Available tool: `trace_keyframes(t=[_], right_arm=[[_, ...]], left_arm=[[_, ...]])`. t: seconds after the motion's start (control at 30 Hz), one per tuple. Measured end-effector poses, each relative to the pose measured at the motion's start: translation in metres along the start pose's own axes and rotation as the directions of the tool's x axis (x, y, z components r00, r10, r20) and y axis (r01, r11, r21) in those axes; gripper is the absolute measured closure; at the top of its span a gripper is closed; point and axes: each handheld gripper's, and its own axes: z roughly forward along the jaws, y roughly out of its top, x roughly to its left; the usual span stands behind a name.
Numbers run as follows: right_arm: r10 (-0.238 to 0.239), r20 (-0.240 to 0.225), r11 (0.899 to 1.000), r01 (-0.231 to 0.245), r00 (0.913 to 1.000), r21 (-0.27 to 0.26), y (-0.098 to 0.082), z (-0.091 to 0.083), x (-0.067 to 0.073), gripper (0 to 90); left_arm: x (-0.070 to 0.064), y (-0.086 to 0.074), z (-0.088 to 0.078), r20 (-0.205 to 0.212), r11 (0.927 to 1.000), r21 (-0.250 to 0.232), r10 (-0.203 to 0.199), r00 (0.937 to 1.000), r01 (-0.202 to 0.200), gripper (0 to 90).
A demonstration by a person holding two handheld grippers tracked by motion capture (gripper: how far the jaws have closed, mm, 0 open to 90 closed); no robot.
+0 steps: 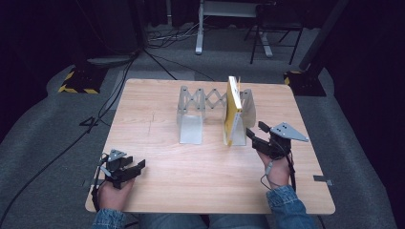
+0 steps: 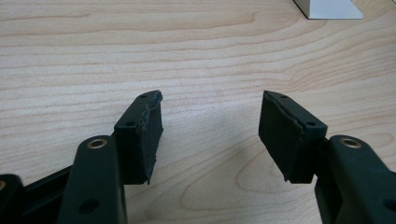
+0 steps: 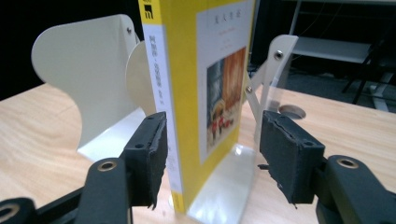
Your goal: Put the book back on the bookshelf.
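Observation:
A yellow book (image 1: 232, 107) stands upright at the right end of a white fold-out metal book rack (image 1: 191, 129) on the wooden table (image 1: 191, 186). My right gripper (image 1: 256, 131) sits just in front and to the right of the book, open. In the right gripper view the book (image 3: 187, 93) rises between and beyond the open jaws of the right gripper (image 3: 212, 126); the right pad stands clear of the cover, and the left one is near the spine. My left gripper (image 1: 136, 164) rests open near the table's front left, and in its own view the left gripper (image 2: 212, 105) has only bare wood between its jaws.
The rack's white end plates (image 3: 84, 65) flank the book. A corner of the rack's foot (image 2: 327, 8) lies far ahead of the left gripper. Cables (image 1: 119, 90) run over the grey floor beyond the table. Striped stand bases (image 1: 79, 83) and a desk frame (image 1: 200, 28) stand behind.

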Motion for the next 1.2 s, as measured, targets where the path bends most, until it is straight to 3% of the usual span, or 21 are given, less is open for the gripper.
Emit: trace_keyframes(t=[0.27,0.63,0.83,1.03,1.2], right_arm=[[-0.015,-0.016,0.999,0.015,0.9998,0.046,-0.003,-0.029,-0.018,40.6],[-0.035,0.038,0.991,0.029,0.9987,0.133,-0.020,-0.056,-0.042,39.0],[-0.008,0.063,0.981,-0.005,0.9980,0.194,-0.034,-0.064,-0.061,36.9],[0.010,0.112,0.964,-0.039,0.9937,0.262,-0.057,-0.068,-0.082,35.9],[0.059,0.155,0.952,-0.103,0.9861,0.288,-0.078,-0.071,-0.099,35.6]], left_arm=[[-0.004,0.003,0.004,-0.004,0.9997,0.007,0.022,0.9998,-0.022,40.5],[-0.005,0.004,0.005,-0.010,0.9995,0.009,0.031,0.9995,-0.031,40.5],[-0.005,0.004,0.005,-0.012,0.9994,0.010,0.033,0.9994,-0.033,40.5],[-0.006,0.004,0.005,-0.012,0.9994,0.010,0.034,0.9993,-0.034,40.5],[-0.006,0.004,0.006,-0.012,0.9993,0.010,0.035,0.9993,-0.035,40.5]])
